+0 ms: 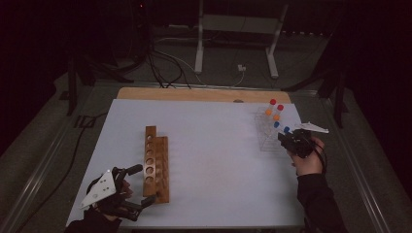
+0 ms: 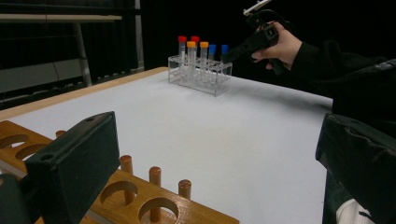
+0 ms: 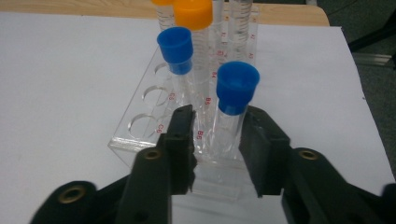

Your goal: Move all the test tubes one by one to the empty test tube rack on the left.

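Note:
A clear tube rack (image 1: 269,131) (image 3: 154,135) stands at the right of the white mat (image 1: 209,160), holding several capped tubes: red, orange and blue. My right gripper (image 1: 286,137) (image 3: 217,140) is at the rack's near end, its jaws either side of a blue-capped tube (image 3: 231,107). The right pad is against the tube and a narrow gap shows at the left pad. A wooden rack (image 1: 156,162) (image 2: 140,205) with round holes lies at the mat's left. My left gripper (image 1: 141,187) (image 2: 215,186) stands wide open at the near end of the wooden rack, holding nothing.
A second blue-capped tube (image 3: 175,46) and an orange-capped tube (image 3: 194,18) stand just behind the one between my jaws. The table's wooden edge (image 1: 194,94) runs along the back. Cables and a white desk frame (image 1: 238,29) are on the floor beyond.

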Demonstrator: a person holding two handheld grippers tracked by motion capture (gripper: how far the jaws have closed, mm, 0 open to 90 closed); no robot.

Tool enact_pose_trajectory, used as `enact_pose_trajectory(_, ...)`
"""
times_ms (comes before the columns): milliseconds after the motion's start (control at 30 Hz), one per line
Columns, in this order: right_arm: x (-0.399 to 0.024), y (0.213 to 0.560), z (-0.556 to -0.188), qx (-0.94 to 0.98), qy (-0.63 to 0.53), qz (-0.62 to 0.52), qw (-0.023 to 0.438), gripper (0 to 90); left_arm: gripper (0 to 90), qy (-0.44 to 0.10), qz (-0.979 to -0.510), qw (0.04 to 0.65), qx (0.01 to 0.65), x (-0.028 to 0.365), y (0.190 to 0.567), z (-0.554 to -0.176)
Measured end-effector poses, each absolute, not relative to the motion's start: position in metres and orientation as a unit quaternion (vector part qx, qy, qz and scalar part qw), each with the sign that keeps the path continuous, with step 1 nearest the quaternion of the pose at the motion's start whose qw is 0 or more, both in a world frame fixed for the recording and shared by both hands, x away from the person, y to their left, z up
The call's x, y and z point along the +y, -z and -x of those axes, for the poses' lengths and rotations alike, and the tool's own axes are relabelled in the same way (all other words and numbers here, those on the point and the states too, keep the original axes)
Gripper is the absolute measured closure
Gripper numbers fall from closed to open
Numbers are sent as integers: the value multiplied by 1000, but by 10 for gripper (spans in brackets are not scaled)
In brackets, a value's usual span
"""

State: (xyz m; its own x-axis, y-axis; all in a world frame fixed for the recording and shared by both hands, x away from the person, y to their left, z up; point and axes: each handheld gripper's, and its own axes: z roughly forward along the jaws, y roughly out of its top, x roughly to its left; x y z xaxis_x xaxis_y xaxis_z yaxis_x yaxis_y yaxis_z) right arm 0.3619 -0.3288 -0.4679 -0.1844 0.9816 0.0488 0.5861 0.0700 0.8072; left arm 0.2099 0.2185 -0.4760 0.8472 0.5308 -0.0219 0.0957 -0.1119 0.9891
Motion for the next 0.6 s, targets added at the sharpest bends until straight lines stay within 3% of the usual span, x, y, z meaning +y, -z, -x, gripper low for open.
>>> enact_pose_trajectory(200, -328, 468, -366, 681, -355, -578, 276, 749, 6, -172, -726, 630, 216, 219, 476, -210)
enact_pose_trajectory(600, -327, 452, -359, 688, -361, -550, 307, 766, 5, -167, -727, 632, 210, 218, 474, -208)
